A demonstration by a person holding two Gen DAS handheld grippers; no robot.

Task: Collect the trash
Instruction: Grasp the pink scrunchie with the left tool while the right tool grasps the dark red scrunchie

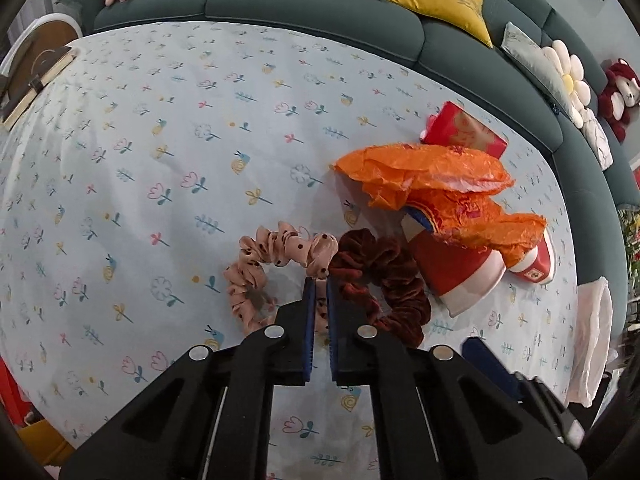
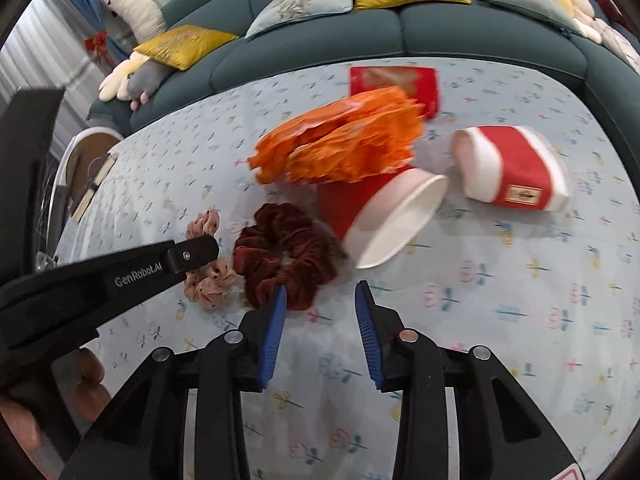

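Note:
A crumpled orange plastic bag (image 1: 436, 184) (image 2: 344, 140) lies on the floral tablecloth over a tipped red-and-white paper cup (image 2: 384, 216) (image 1: 456, 276). A second red-and-white cup (image 2: 512, 168) lies to its right. A pink dotted scrunchie (image 1: 264, 272) (image 2: 208, 272) and a dark red velvet scrunchie (image 1: 380, 280) (image 2: 284, 256) lie side by side. My left gripper (image 1: 320, 284) is shut on the pink scrunchie; it also shows in the right wrist view (image 2: 200, 252). My right gripper (image 2: 320, 292) is open and empty, just in front of the velvet scrunchie and the cup.
A red packet (image 1: 464, 130) (image 2: 394, 84) lies behind the orange bag. A white bag (image 1: 592, 332) hangs at the table's right edge. A dark green sofa (image 2: 400, 36) with cushions and plush toys runs behind the table. A round side table (image 1: 36, 68) stands at the left.

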